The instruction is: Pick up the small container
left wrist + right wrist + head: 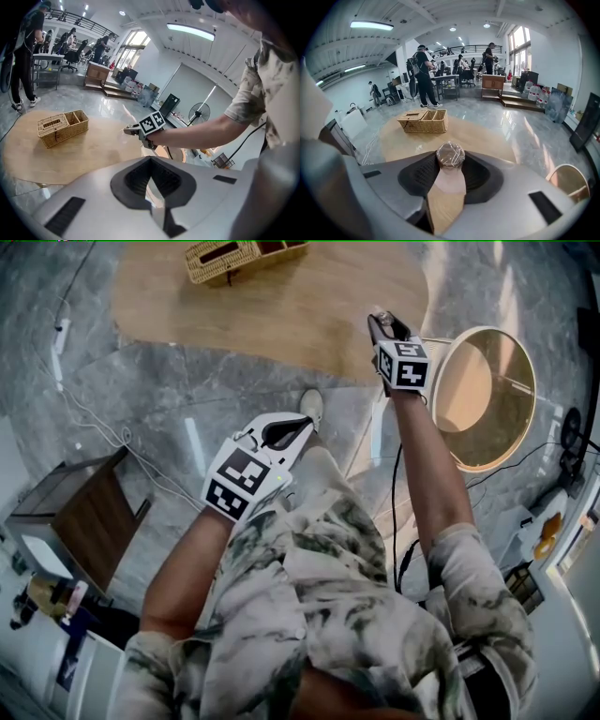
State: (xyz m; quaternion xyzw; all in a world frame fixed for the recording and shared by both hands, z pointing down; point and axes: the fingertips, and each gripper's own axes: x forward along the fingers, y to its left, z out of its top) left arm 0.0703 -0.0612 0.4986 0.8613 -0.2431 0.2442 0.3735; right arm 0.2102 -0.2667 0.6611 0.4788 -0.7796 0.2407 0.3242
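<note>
The right gripper's (450,161) jaws clench the film-wrapped small container (450,153) above the table (487,136). The left gripper's (151,160) jaws meet, empty.

Compartmented wicker basket (239,259) sits near far edge of light wooden tabletop (281,324). Round side table (487,395) stands just beside. Dark cabinet (80,521), white cable (94,418) on grey floor (169,390).
</note>
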